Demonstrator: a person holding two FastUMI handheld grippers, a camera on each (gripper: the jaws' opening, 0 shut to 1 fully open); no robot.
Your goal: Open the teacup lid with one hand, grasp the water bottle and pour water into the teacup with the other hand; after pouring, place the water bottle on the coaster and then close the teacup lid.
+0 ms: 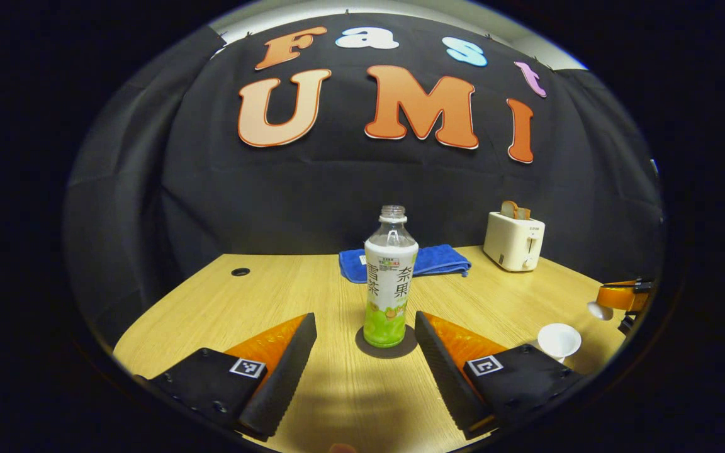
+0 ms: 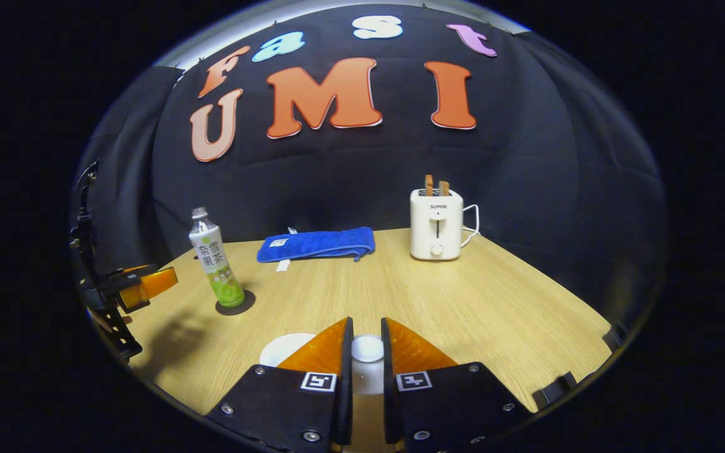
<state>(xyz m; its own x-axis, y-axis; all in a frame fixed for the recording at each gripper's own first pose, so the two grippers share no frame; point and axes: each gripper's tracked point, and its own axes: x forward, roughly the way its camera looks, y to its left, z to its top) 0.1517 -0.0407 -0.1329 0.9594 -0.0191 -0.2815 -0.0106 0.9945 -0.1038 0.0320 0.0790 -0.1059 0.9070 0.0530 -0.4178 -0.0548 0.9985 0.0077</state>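
Note:
An uncapped water bottle (image 1: 391,277) with a green and white label stands upright on a dark round coaster (image 1: 408,348) at mid table. My left gripper (image 1: 365,321) is open, one finger on each side of the bottle's base and a little short of it. The white teacup (image 1: 559,340) stands uncovered to the right. My right gripper (image 2: 367,327) is shut on the knob of the white teacup lid (image 2: 367,349), held beside the cup (image 2: 281,349). The right gripper (image 1: 617,296) with the lid (image 1: 600,309) appears at the far right of the left gripper view. The bottle (image 2: 216,267) and left gripper (image 2: 145,283) stand at the left of the right gripper view.
A folded blue towel (image 1: 438,259) lies behind the bottle near the wall. A white toaster (image 2: 436,223) with bread slices in it stands at the back right. The wooden table (image 2: 494,302) has a small round hole (image 1: 240,272) at its back left.

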